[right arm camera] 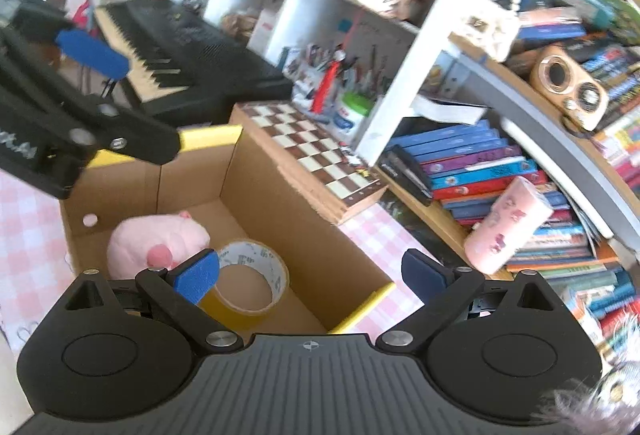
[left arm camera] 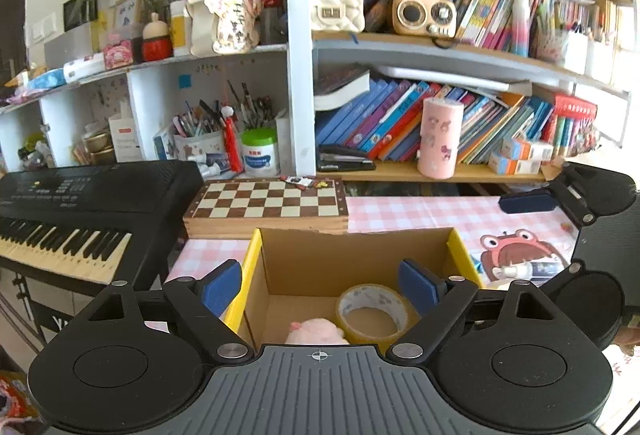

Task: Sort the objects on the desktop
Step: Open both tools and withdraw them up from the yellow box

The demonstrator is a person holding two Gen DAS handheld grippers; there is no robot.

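An open cardboard box with yellow flaps stands on the pink checked cloth. Inside lie a pink plush toy and a roll of clear tape. My left gripper hovers above the box's near side, open, with nothing between its blue pads. My right gripper is open and empty too, above the box, with the tape roll and the plush below its left finger. One blue pad of the right gripper shows at the left wrist view's right edge.
A wooden chessboard lies just behind the box, and a black keyboard stands to the left. Crowded shelves of books rise behind, with a pink cylinder on the lowest one. A small tube lies on the cloth to the right.
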